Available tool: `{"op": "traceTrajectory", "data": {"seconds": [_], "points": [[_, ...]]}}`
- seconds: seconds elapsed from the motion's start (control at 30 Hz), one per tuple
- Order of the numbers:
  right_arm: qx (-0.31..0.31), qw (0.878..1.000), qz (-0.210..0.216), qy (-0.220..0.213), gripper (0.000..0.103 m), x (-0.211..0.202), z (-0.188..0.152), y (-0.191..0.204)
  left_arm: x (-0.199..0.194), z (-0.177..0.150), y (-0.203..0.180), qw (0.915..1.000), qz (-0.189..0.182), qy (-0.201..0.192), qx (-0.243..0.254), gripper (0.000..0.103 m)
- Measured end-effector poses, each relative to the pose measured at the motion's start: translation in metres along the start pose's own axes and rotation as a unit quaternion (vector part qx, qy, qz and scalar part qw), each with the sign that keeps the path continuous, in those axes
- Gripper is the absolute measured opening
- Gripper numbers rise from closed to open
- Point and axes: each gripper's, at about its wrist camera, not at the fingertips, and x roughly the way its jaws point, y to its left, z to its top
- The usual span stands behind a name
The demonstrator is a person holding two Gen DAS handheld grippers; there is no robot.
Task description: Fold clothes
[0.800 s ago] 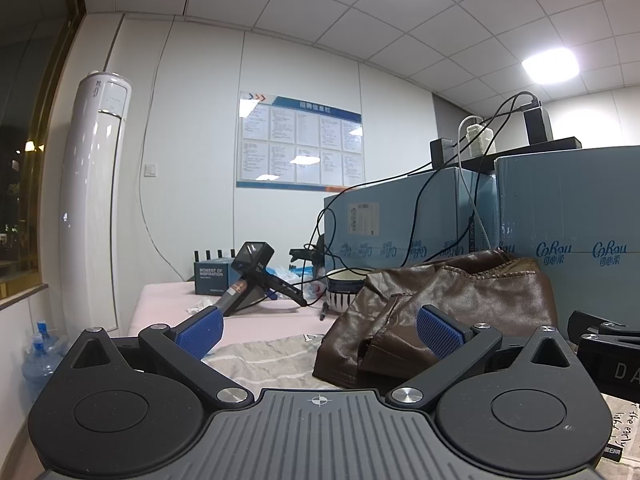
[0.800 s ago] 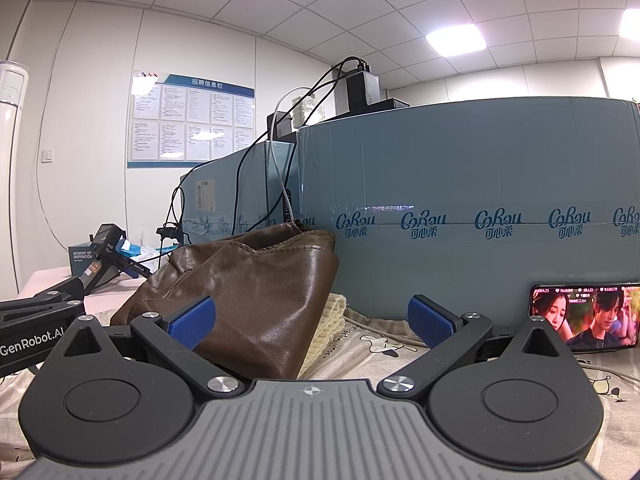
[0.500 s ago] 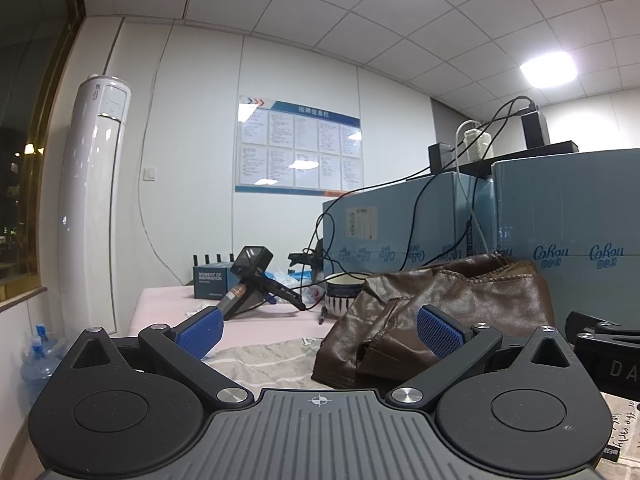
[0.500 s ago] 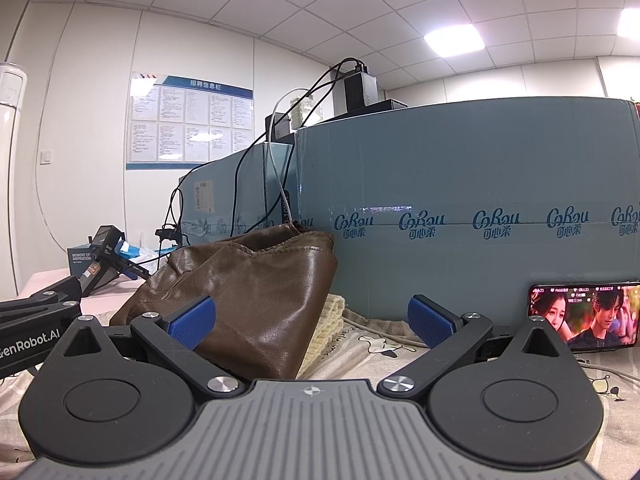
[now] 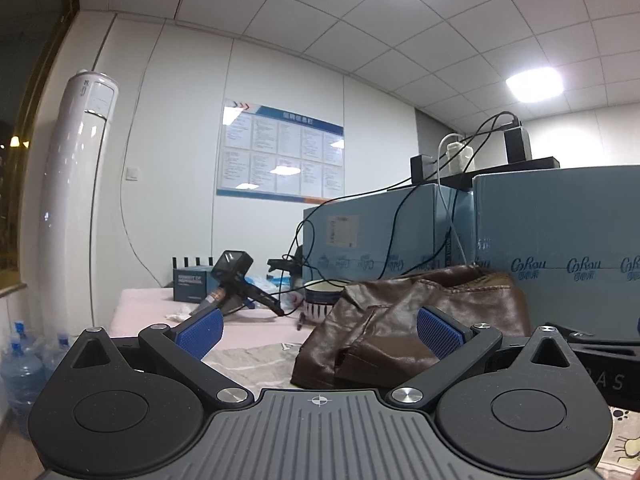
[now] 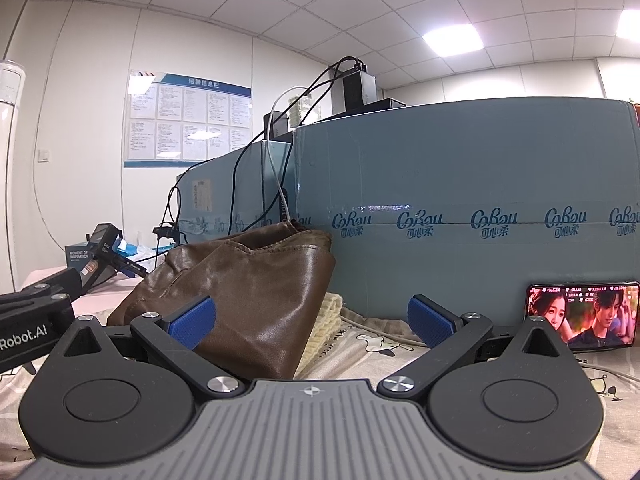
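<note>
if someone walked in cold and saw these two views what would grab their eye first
The brown leather jacket stands out first, heaped in the middle of the patterned bedsheet just ahead of both open hand-held grippers, left and right. Behind it rises a wall of blue cartons, and a phone playing a drama glows against them at the far right.

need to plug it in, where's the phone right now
In the right wrist view the phone is at the far right, propped against the blue carton on the printed sheet, right of the brown jacket.
</note>
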Motion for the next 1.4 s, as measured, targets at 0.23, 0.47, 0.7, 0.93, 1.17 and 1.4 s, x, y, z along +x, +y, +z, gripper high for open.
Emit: {"op": "traceTrajectory", "data": {"seconds": [0.23, 0.47, 0.7, 0.93, 1.17, 1.4], "points": [[0.004, 1.000, -0.001, -0.006, 0.103, -0.002, 0.000, -0.001, 0.002, -0.001, 0.003, 0.9998, 0.008, -0.001, -0.017, 0.103], [0.004, 1.000, -0.002, -0.007, 0.103, -0.004, -0.001, 0.000, 0.003, -0.001, 0.004, 0.9998, 0.009, 0.002, -0.018, 0.103], [0.004, 1.000, -0.002, -0.009, 0.103, -0.005, -0.002, 0.000, 0.003, -0.001, 0.003, 0.9998, 0.010, 0.003, -0.018, 0.103], [0.007, 1.000, -0.003, -0.015, 0.103, -0.007, -0.001, -0.001, 0.002, -0.001, 0.004, 0.9998, 0.008, 0.000, -0.019, 0.103], [0.012, 1.000, -0.005, -0.023, 0.103, -0.010, 0.000, -0.004, 0.001, 0.000, 0.005, 0.9997, 0.006, -0.002, -0.022, 0.103], [0.014, 1.000, -0.005, -0.025, 0.103, -0.011, 0.000, -0.005, 0.001, 0.000, 0.005, 0.9997, 0.005, -0.003, -0.024, 0.103]]}}
